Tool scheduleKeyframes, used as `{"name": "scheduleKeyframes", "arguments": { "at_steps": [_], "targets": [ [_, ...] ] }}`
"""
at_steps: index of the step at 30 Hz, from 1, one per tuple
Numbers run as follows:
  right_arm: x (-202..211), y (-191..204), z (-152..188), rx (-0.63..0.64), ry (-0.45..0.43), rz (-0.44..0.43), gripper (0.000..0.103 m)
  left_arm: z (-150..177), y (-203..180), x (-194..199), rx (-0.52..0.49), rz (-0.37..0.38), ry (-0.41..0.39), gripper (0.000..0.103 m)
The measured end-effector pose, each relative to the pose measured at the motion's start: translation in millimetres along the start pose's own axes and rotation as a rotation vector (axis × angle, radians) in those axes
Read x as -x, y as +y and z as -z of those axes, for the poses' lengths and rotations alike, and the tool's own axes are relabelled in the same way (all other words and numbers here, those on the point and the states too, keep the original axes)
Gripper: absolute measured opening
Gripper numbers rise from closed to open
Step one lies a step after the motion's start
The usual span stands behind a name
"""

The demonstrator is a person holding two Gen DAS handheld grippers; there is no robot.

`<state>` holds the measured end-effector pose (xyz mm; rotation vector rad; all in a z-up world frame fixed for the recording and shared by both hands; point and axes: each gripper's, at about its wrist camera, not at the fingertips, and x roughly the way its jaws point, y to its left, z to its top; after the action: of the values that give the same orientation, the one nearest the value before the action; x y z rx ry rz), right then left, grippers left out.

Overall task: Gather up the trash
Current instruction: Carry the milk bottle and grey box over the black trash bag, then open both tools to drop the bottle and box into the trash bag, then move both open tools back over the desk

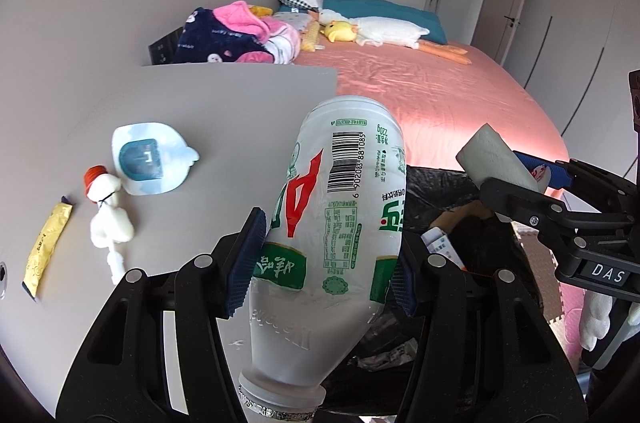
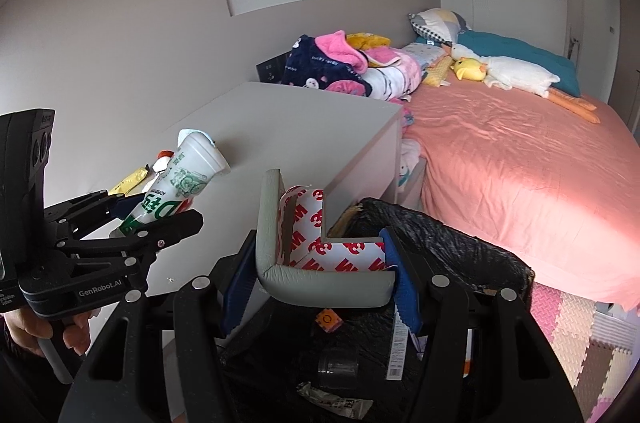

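Note:
My left gripper (image 1: 324, 271) is shut on a white plastic bottle (image 1: 340, 207) with a green and red label, its neck pointing back at the camera. The bottle hangs over the edge between the grey nightstand (image 1: 208, 111) and the bin lined with a black bag (image 1: 436, 183). My right gripper (image 2: 322, 283) is shut on a grey L-shaped foam corner guard (image 2: 272, 223) with red-printed backing, above the bin (image 2: 460, 243). Each wrist view shows the other gripper: the left gripper (image 2: 152, 213) with the bottle (image 2: 192, 167), the right gripper (image 1: 516, 175) with the foam (image 1: 492, 155).
On the nightstand lie a blue-white peeled lid (image 1: 148, 159), a small white figure-shaped bottle with an orange cap (image 1: 106, 211) and a yellow sachet (image 1: 46, 247). The bin holds wrappers and a clear cup (image 2: 338, 363). A pink bed (image 2: 520, 163) with toys stands behind; foam mats (image 2: 580, 335) cover the floor.

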<state>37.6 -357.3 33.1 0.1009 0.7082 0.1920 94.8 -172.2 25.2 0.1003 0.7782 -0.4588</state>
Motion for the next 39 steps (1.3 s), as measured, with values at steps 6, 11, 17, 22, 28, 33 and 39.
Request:
{"name": "scheduleKeyframes", "arguments": {
  "at_steps": [6,11,17,22,28,33,39],
  "targets": [
    [16.2,-22.3,3.4,-0.039,-0.018,0.023,0.061,-2.1,-25.6,-3.9,-0.034,0.041,0.012,0.055],
    [31.4,-42.9,5.4,-0.079,-0.038,0.047,0.061,-2.7,-44.7,-10.2,-0.058,0.076,0.033,0.055],
    [51.7,-69.2,8.2,-0.161,-0.078,0.059,0.069,-0.4,-67.5,-22.0,-0.086,0.191,0.094,0.068],
    [71.8,-86.0,14.8,-0.228,-0.157,0.110,0.092,2.5,-79.7,-22.1,-0.088,0.222,0.080,0.097],
    [75.3,-92.6,15.4,-0.248,-0.164,0.117,0.092,5.3,-84.3,-19.3,-0.118,0.182,0.078,0.097],
    [72.0,-88.7,15.6,-0.237,-0.151,0.109,0.092,5.9,-78.8,-18.6,-0.111,0.176,0.082,0.097],
    [61.3,-78.4,11.9,-0.223,-0.131,0.095,0.092,5.7,-67.8,-16.6,-0.098,0.160,0.076,0.097]
  ]
}}
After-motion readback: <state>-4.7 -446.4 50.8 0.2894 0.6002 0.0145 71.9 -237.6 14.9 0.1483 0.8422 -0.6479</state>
